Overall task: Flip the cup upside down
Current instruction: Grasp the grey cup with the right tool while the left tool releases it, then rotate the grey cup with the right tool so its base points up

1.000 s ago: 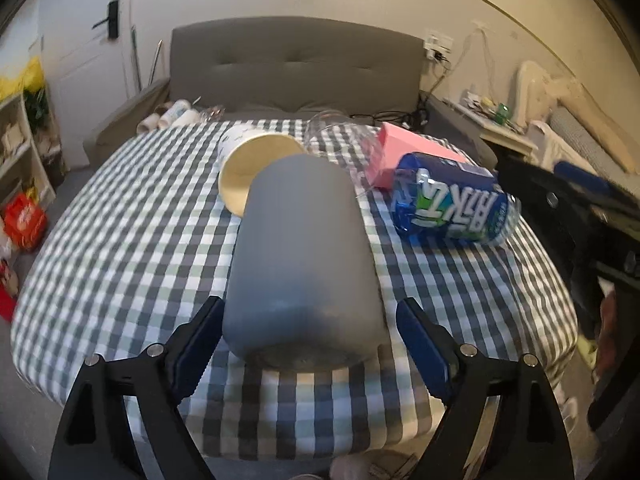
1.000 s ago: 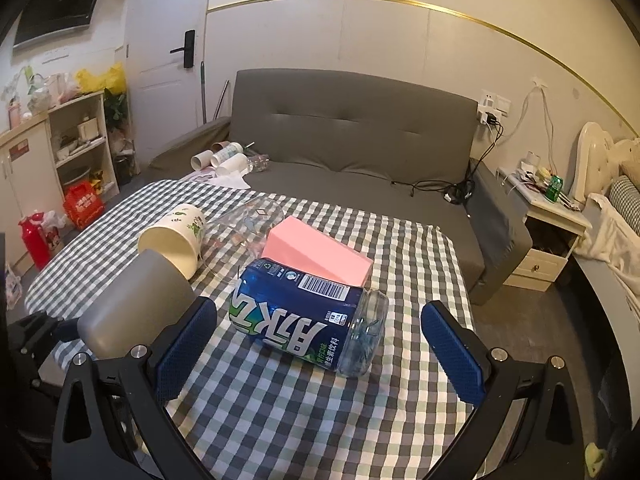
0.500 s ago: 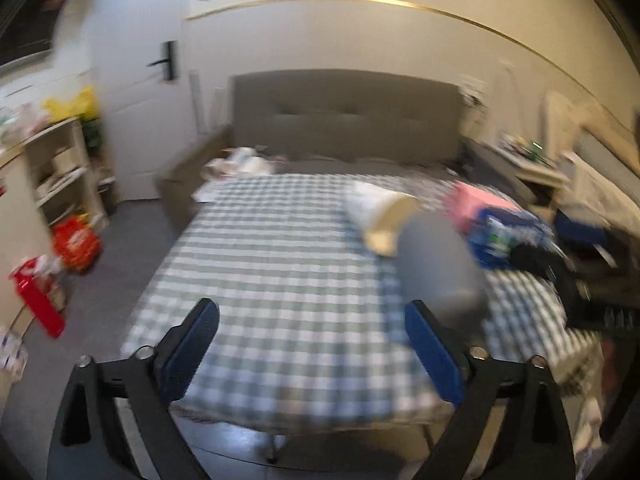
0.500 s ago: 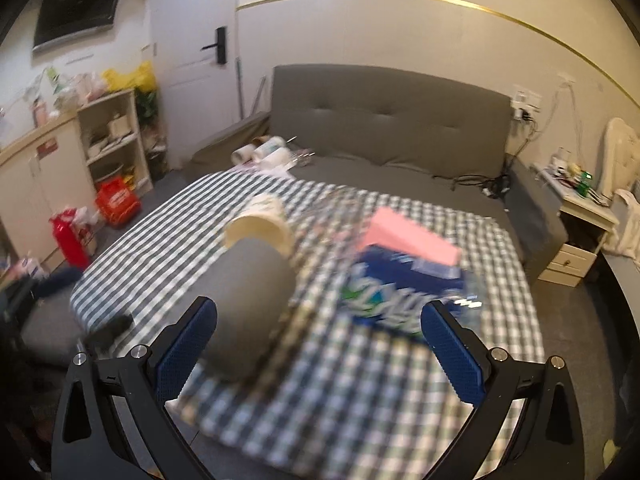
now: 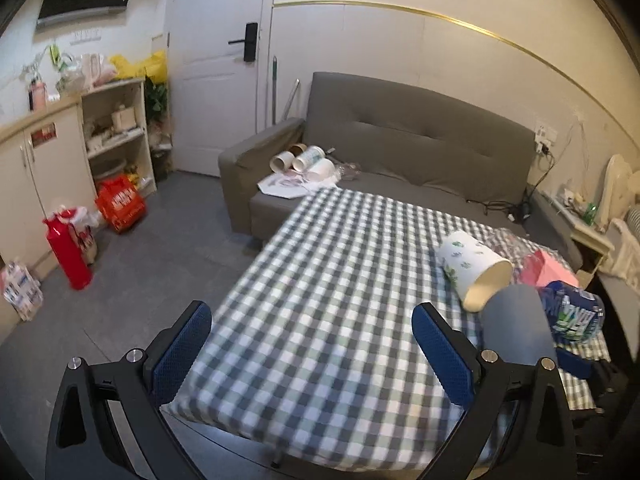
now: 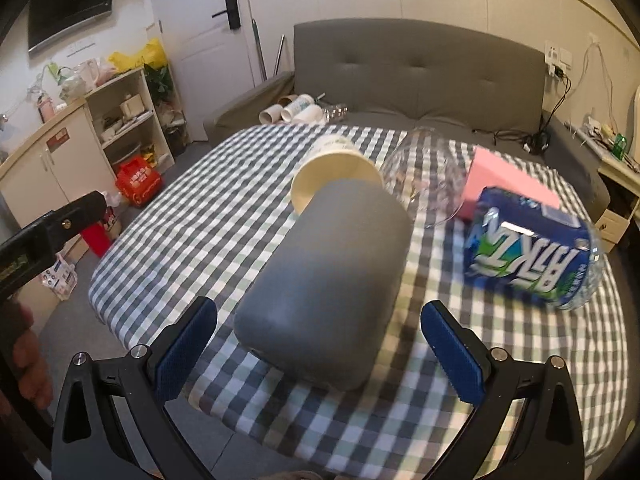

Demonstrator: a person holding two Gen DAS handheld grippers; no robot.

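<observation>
Two grippers are mine to watch, and both stand wide with nothing between the pads. From my left gripper [image 5: 312, 344] I look across the checked table [image 5: 320, 280] toward its bare left half; the floor, a red bag [image 5: 120, 204] and a shelf [image 5: 116, 136] lie off to the left, the sofa [image 5: 400, 148] behind. Far to the right of that view the paper cup [image 5: 474, 270] lies on its side, mouth toward me, and just beside it the grey cup [image 5: 516, 328] lies on its side too, blurred. Right of that sits the blue bottle [image 5: 572, 316].

My right gripper [image 6: 320, 340] hangs at the near table edge with the grey cup [image 6: 328, 280] straight ahead, its closed base toward me, lying between the line of the two pads but not touched by them. Its far end meets the paper cup's [image 6: 332, 176] mouth. Further right are a clear bowl [image 6: 424, 176], tipped, a pink box [image 6: 508, 180] and the blue bottle [image 6: 528, 248] on its side.
</observation>
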